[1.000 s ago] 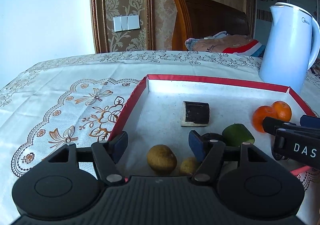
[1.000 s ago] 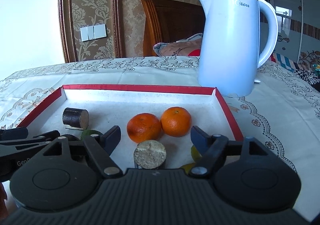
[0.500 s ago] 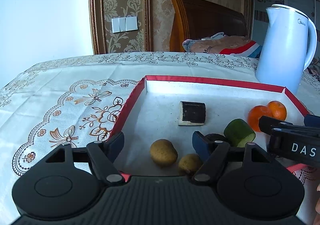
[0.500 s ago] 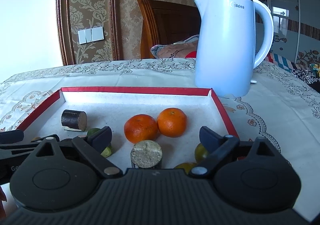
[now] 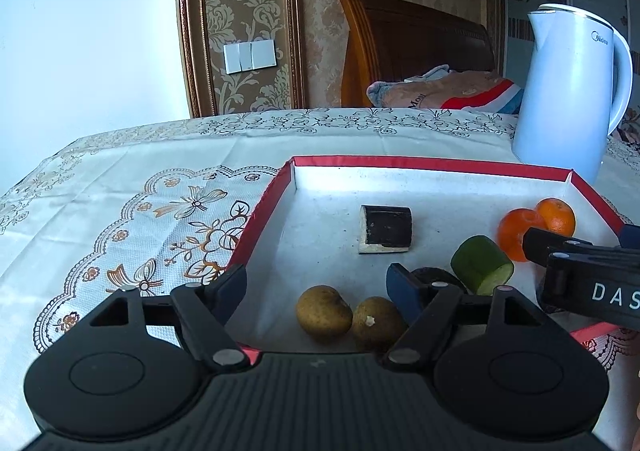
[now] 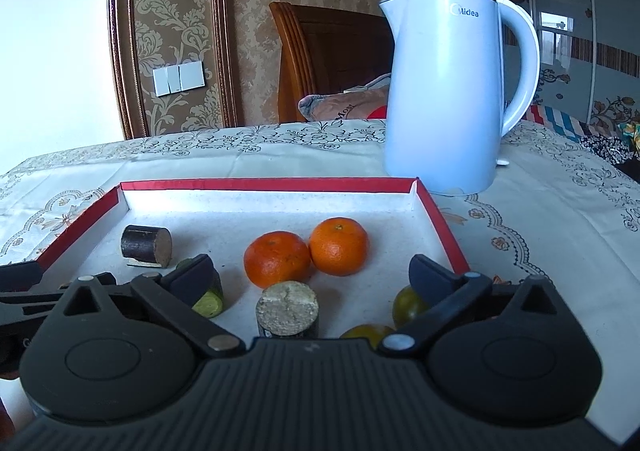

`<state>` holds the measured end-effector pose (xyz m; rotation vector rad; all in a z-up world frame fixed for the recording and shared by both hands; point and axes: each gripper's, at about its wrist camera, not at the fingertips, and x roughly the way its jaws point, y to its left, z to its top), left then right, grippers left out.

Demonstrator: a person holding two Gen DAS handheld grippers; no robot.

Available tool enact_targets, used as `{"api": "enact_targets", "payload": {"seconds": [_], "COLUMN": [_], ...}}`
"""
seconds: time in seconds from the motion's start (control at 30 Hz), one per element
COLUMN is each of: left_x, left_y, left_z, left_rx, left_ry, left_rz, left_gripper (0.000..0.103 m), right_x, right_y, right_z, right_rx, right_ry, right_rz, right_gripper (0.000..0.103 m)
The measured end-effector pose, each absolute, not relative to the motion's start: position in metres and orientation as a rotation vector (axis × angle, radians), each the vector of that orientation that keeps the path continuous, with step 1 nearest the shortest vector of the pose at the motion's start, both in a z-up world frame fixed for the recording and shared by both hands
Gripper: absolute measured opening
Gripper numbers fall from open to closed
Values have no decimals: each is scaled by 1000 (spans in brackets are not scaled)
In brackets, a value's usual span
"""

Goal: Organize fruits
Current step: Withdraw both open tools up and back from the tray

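A red-rimmed tray (image 5: 260, 207) (image 6: 444, 227) holds the produce. In the left wrist view two brown fruits (image 5: 324, 313) (image 5: 378, 323) lie between the fingers of my left gripper (image 5: 318, 285), which is open and touches neither. Beyond them lie a dark cylinder piece (image 5: 386, 229), a green cucumber chunk (image 5: 482, 265) and two oranges (image 5: 520, 229) (image 5: 558, 215). My right gripper (image 6: 312, 277) is opening its jaws; an upright pale-topped cylinder piece (image 6: 288, 309) stands untouched between them. The oranges (image 6: 276, 259) (image 6: 338, 245) sit just ahead.
A white kettle (image 5: 568, 91) (image 6: 448, 91) stands behind the tray's far right corner. Two yellow-green fruits (image 6: 408, 301) (image 6: 366, 331) lie by the right finger. Each gripper shows at the edge of the other's view. A wooden chair with cloth stands beyond the table.
Both grippers' jaws have spread wider, the right one by much more. The fruits and pieces in the tray lie where they were.
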<state>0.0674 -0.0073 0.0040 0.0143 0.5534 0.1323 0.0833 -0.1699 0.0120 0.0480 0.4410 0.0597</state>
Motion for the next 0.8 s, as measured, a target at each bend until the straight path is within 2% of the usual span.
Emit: {"api": "enact_targets", "payload": {"seconds": [0.8], "left_x": [60], "left_y": [-9], "left_z": [5], "left_rx": [27], "left_ry": [543], "left_rz": [123], "left_gripper": [77], "right_x": [67], "right_y": [-180], "right_z": [13], "right_rx": [78], "right_ry": [429], "right_rz": [89], "right_gripper": [103]}}
